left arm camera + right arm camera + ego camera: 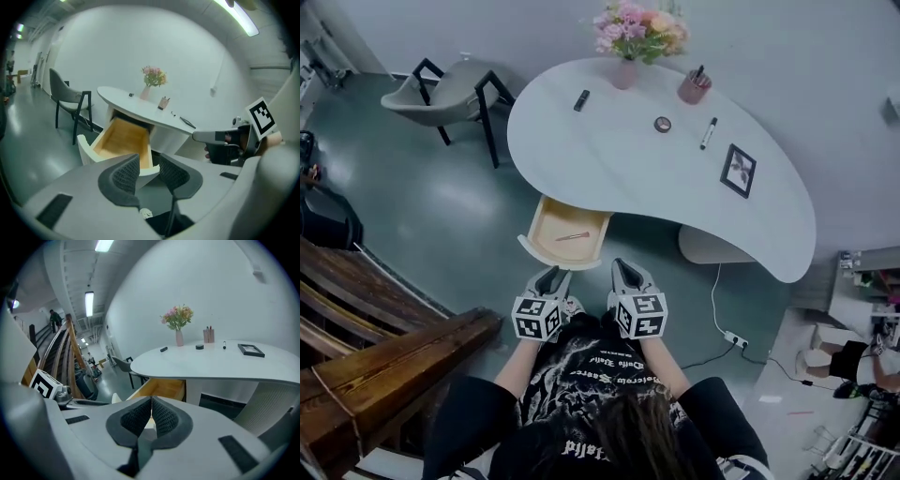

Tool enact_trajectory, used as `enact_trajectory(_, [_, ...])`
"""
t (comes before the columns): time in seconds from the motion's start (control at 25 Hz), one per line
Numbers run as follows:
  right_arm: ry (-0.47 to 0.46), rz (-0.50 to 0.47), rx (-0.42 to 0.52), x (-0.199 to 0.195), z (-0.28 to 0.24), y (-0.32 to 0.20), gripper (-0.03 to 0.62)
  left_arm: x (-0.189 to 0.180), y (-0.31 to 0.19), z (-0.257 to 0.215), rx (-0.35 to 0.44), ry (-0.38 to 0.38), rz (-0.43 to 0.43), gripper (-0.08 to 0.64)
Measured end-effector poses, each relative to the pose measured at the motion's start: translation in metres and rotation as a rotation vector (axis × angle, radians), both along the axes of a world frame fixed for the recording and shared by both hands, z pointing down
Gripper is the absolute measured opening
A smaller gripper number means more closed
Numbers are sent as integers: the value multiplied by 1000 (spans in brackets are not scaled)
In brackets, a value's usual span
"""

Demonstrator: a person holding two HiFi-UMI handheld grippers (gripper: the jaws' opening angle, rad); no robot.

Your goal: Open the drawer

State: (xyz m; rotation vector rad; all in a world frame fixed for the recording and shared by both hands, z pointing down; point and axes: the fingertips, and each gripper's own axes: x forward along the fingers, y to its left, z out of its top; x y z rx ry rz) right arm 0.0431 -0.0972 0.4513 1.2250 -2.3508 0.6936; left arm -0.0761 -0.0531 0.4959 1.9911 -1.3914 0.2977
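Drawer, a pale wooden box with a curved white front [565,234], stood pulled out from under the near edge of the smooth, white, kidney-shaped table [628,169]. Its front rim lay at 12 o'clock of both tools, near them but apart. A thin pinkish stick [573,236] lay on its bare wood bottom. The grey left tool [551,279] held its ribbed black pads spread, with nothing between them. The right tool [626,274] had its pads pressed almost together on nothing. Glossy grey-green floor [459,206] lay open at 9 o'clock of the drawer, as far as a grey shell chair on black legs [455,89] at 10 o'clock. The table's rounded white pedestal [712,246] closed the 3 o'clock side, and dark wooden rails [384,347] bounded 8 o'clock.
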Motion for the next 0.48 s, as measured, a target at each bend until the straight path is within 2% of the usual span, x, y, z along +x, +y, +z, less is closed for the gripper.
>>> enact_trajectory(0.32, [-3, -1, 97, -4, -29, -4, 26, 2, -15, -61, 171, -5, 1, 117])
enact_trajectory(0.48, [-13, -11, 142, -4, -43, -9, 26, 3, -18, -79, 231, -43, 3, 91])
